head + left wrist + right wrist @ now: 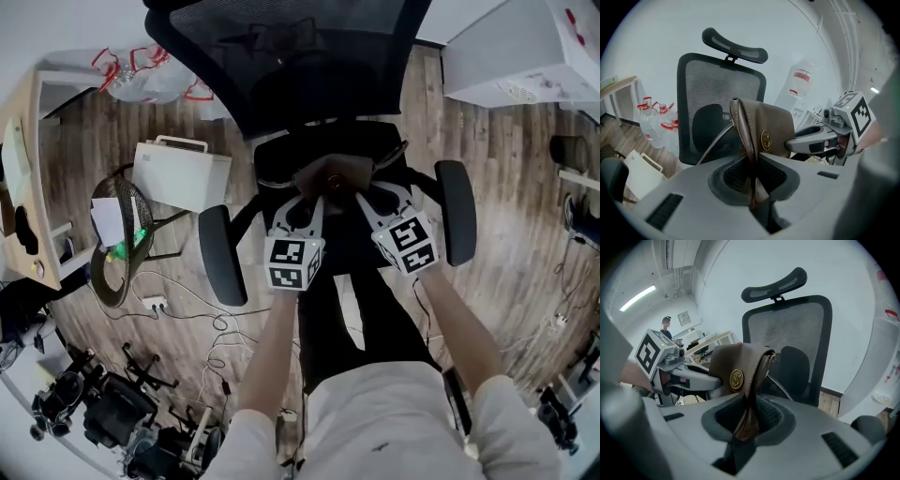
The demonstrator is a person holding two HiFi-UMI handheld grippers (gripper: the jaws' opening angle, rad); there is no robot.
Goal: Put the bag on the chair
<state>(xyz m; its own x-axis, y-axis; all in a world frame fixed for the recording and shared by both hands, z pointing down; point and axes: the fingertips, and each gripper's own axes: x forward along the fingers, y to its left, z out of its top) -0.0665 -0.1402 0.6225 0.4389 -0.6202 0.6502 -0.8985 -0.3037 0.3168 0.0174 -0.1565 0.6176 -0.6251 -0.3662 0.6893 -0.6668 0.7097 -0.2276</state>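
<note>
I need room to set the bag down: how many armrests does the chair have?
2. One armrest sits outside the left tongs, the other outside the right tongs, with the bag held between them. Neither is hidden.

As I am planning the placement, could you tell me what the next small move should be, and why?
Probably lower the left gripper and right gripper together: each clamps the brown bag, which seems to hang above the chair seat.
</note>
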